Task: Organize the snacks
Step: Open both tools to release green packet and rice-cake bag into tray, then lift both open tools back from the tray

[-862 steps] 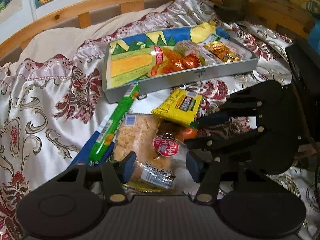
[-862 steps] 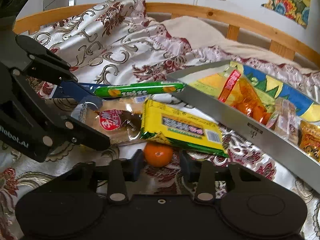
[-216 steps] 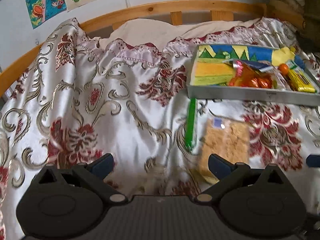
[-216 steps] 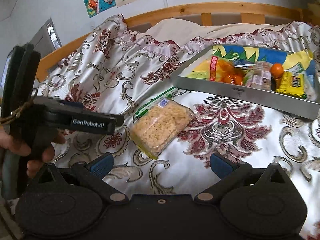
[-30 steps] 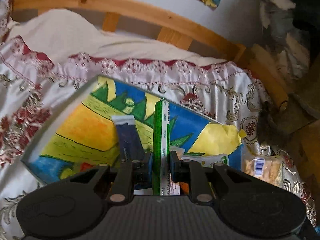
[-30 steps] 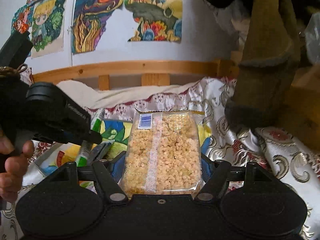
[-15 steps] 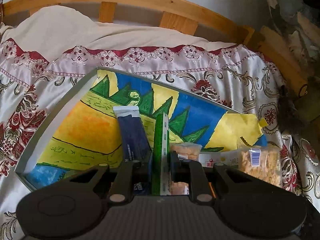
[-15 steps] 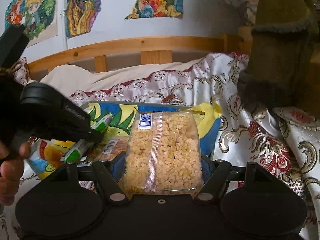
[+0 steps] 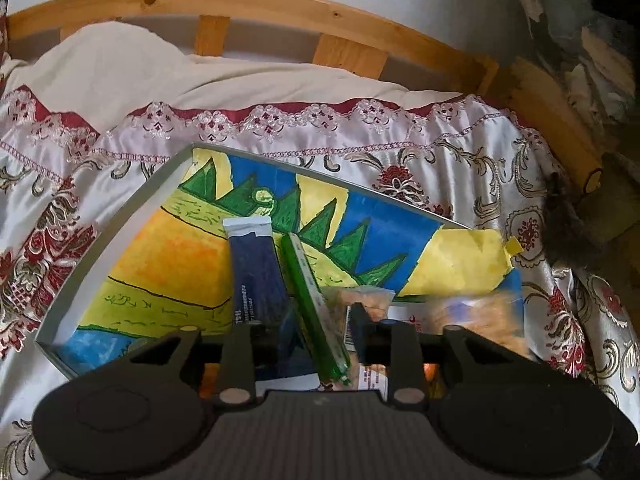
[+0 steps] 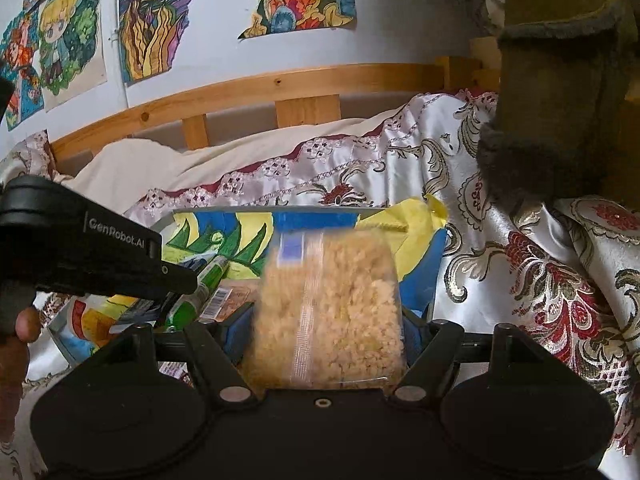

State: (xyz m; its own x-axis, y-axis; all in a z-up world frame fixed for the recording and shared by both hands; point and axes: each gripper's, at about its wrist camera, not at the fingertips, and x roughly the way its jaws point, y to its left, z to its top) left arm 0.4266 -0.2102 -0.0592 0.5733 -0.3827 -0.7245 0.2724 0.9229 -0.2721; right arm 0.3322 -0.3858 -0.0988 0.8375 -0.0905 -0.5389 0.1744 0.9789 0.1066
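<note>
Nearest us, the right gripper (image 10: 322,344) has its jaws spread around the puffed-rice cake pack (image 10: 328,312); it looks light and crumbly, so we'd hold it by the side edges. The left gripper (image 9: 308,326) sits parted, its green snack stick (image 9: 312,308) slipping loose. Both hang over the tray (image 9: 120,224), beside the dark blue packet (image 9: 256,276).

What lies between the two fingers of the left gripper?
In the left wrist view, the green snack stick lies tilted between the fingers of the open left gripper, over the tray, beside the dark blue packet.
</note>
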